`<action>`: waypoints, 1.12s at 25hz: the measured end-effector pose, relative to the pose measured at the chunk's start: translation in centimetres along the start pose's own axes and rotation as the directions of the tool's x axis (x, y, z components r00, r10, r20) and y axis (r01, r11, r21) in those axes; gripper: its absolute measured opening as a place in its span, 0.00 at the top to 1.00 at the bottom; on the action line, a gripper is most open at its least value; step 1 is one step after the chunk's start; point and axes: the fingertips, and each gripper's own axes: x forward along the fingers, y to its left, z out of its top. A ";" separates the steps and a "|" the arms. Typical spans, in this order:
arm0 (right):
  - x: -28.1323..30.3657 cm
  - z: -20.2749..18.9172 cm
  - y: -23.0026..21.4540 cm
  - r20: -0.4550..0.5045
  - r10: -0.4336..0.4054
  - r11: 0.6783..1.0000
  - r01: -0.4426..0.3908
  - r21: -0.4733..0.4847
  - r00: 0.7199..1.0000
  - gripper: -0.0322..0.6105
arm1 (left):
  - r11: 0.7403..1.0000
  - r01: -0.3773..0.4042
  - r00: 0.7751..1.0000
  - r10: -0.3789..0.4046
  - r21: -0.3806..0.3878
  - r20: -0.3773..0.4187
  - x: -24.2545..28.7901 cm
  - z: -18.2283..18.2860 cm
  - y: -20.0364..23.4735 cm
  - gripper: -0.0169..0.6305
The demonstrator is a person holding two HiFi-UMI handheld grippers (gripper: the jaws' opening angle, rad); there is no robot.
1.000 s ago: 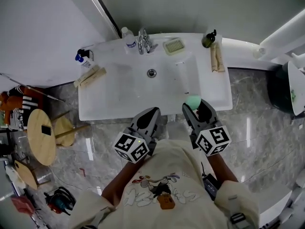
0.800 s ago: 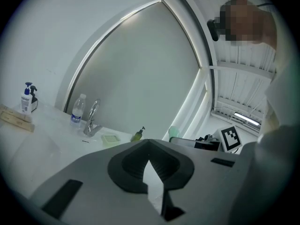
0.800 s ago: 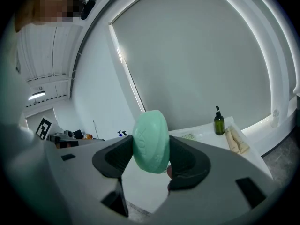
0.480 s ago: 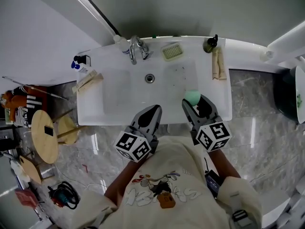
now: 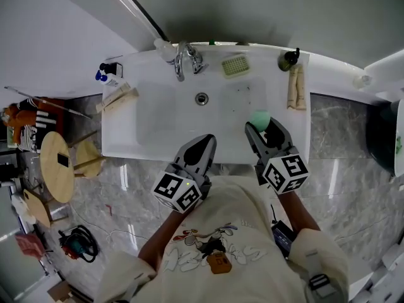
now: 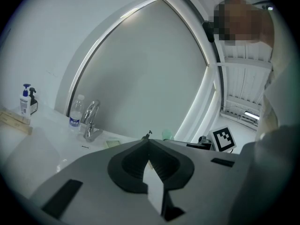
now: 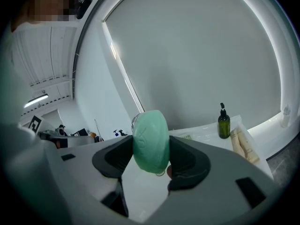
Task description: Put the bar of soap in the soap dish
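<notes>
Right gripper (image 5: 265, 130) clamps the green soap bar (image 7: 151, 141) edgewise above the basin (image 5: 126, 149) front, presumably for carriage to the soap dish (image 5: 234, 65) (back ledge, beside the tap (image 5: 184, 59)). Left gripper (image 5: 201, 142) is closed and empty.

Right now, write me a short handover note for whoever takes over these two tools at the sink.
Right tool: shut on the green bar of soap, held above the front right part of the sink.
Left tool: shut, holding nothing, at the sink's front edge.
Soap dish: at the back rim, just right of the faucet; it looks empty.
Done: soap picked up.
Left: carry the soap to the back, lower it into the dish, open the right tool and pull away.
</notes>
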 end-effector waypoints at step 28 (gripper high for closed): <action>6.5 0.6 -2.7 -0.107 -0.043 0.998 0.037 -0.059 0.993 0.58 | 0.998 -0.052 0.998 0.053 -0.027 0.045 1.0 0.3 4.3 0.96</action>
